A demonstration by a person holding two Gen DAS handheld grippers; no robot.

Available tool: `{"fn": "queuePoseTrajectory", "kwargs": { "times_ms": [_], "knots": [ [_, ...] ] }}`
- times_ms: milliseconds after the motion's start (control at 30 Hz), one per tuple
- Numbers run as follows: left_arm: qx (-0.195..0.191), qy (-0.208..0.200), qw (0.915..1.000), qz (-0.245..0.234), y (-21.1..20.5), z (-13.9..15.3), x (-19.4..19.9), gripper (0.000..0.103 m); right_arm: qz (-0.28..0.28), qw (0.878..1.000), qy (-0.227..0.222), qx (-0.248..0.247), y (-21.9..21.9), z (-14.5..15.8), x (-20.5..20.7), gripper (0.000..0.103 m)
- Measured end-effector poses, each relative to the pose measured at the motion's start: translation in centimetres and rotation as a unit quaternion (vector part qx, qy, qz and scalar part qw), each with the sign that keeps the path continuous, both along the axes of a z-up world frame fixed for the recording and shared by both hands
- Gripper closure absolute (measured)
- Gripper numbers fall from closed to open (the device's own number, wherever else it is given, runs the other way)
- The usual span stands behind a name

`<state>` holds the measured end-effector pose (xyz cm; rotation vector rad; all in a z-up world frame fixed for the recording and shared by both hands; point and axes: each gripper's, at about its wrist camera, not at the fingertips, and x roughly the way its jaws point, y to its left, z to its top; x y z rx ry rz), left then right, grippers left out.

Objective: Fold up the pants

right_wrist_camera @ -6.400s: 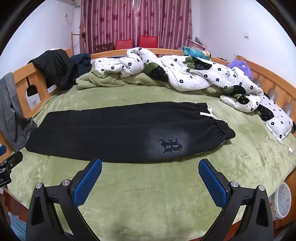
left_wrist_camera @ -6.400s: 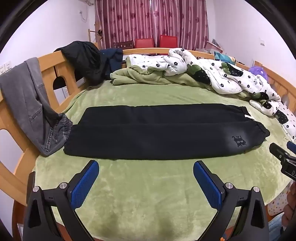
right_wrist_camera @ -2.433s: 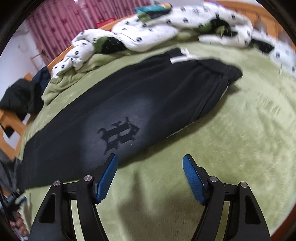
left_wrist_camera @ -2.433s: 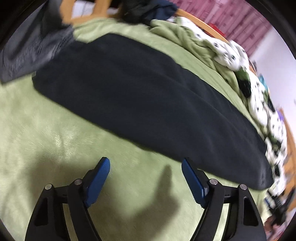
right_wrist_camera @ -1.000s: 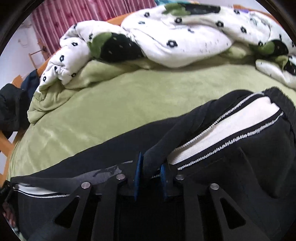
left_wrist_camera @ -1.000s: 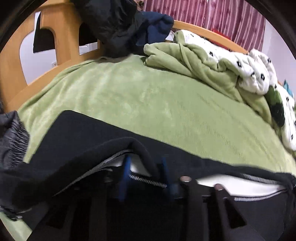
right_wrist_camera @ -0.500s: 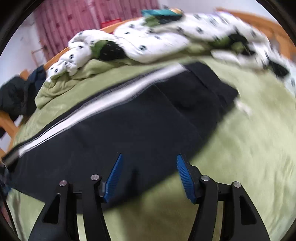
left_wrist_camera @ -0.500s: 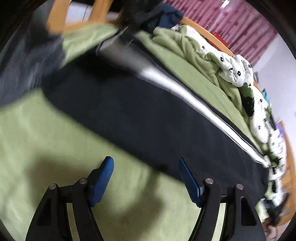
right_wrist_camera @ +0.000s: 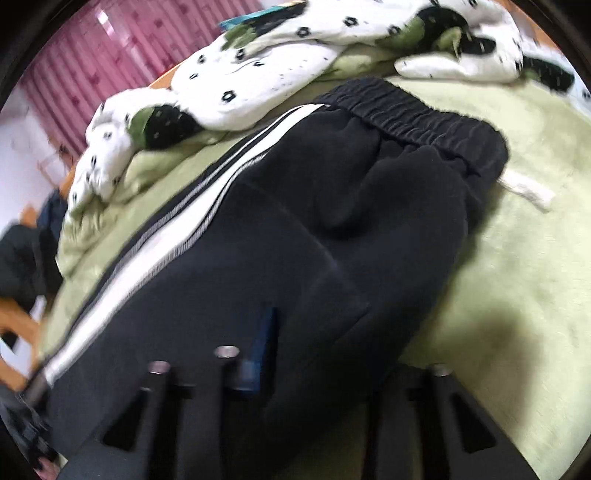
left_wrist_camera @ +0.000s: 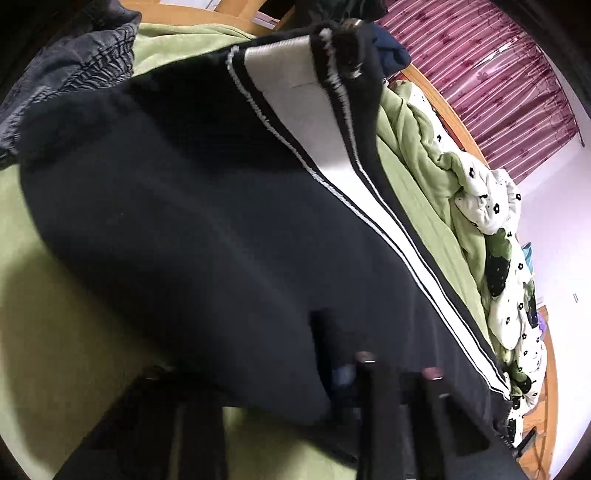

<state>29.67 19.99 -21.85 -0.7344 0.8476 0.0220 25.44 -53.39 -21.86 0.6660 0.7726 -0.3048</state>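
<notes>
Black pants [left_wrist_camera: 207, 229] with a white side stripe lie folded lengthwise on the green bed cover [left_wrist_camera: 66, 354]. The hem end curls up at the far left. In the right wrist view the pants [right_wrist_camera: 332, 236] show their elastic waistband [right_wrist_camera: 413, 114] and a white drawstring [right_wrist_camera: 524, 190]. My left gripper [left_wrist_camera: 332, 365] sits low over the near edge of the pants; cloth covers its fingers. My right gripper [right_wrist_camera: 273, 354] is also down on the near edge, with one blue pad [right_wrist_camera: 266, 336] showing against the cloth. The frames do not show whether either one grips.
A white flowered quilt [right_wrist_camera: 280, 62] and a green blanket [left_wrist_camera: 417, 147] are piled along the far side. Grey jeans [left_wrist_camera: 66, 70] hang at the left over the wooden bed rail [left_wrist_camera: 199, 18]. Dark clothes lie at the far corner [left_wrist_camera: 388, 51].
Half a second ago both grippers were open and hovering before the pants. Now both have dropped onto the near edge of the pants, and their fingers are mostly buried in cloth.
</notes>
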Motion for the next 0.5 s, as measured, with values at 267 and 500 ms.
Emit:
{"fn": "queuePoseTrajectory", "kwargs": {
  "times_ms": [267, 500],
  "knots": [
    [0.041, -0.011, 0.9986, -0.032, -1.7, 3.1, -3.4, 0.093, -0.006, 0.999, -0.045, 0.012, -0.7, 4.1, -5.0, 0.09],
    [0.066, 0.0, 0.993, -0.097, -5.0, 4.7, -13.0, 0.093, 0.017, 0.998, -0.007, -0.054, -3.5, 7.0, -14.2, 0.09]
  ]
}}
